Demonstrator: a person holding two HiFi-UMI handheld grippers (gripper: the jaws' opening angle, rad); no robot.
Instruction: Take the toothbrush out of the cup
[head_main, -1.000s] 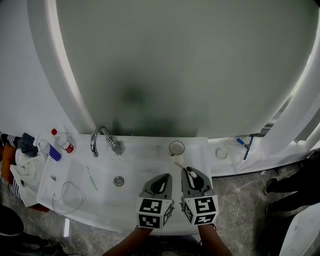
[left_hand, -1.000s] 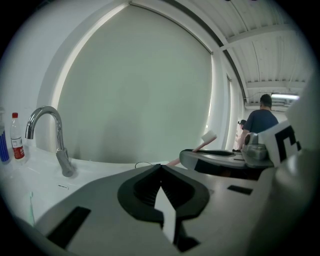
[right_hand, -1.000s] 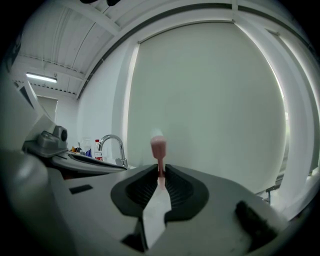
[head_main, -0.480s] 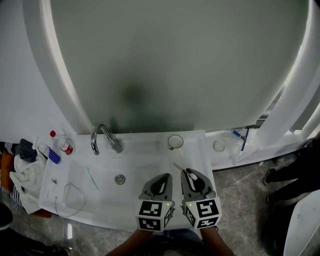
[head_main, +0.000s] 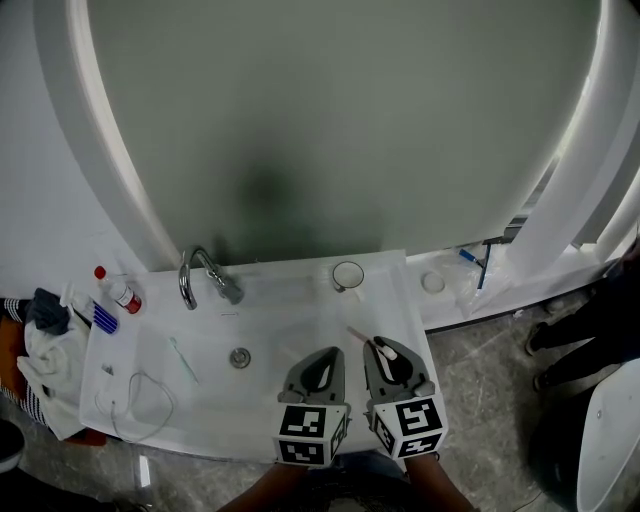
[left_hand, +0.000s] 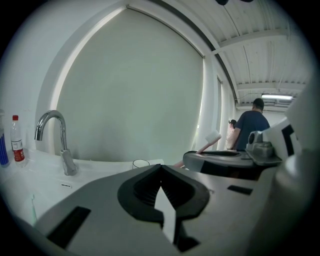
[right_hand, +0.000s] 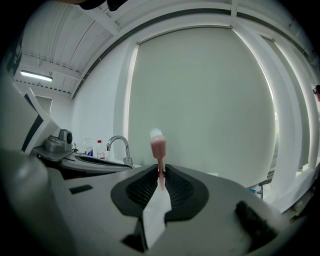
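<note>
Left hand-held gripper (head_main: 326, 356) & right hand-held gripper (head_main: 383, 348) have both eased back from the clear glass cup (head_main: 348, 274) since a sec ago; cup & white bench (head_main: 310, 300) now sit higher in the head view. Right one is clamped on the pink-handled toothbrush w/ white bristles (head_main: 358, 334), which is clear of the cup, lower centre of frame. In the right gripper view the brush stands upright betw. the jaws, bristles on top. Left one is closed, nothing in it. Cup stands at the bench's back edge, approx. centre. Chrome tap (head_main: 200, 275) at left, red-capped bottle (head_main: 120, 292) far left, white cable (head_main: 135, 395) lower left. Big frosted arched pane (head_main: 330, 120) fills the top; grey stone floor (head_main: 470, 350) at right.
</note>
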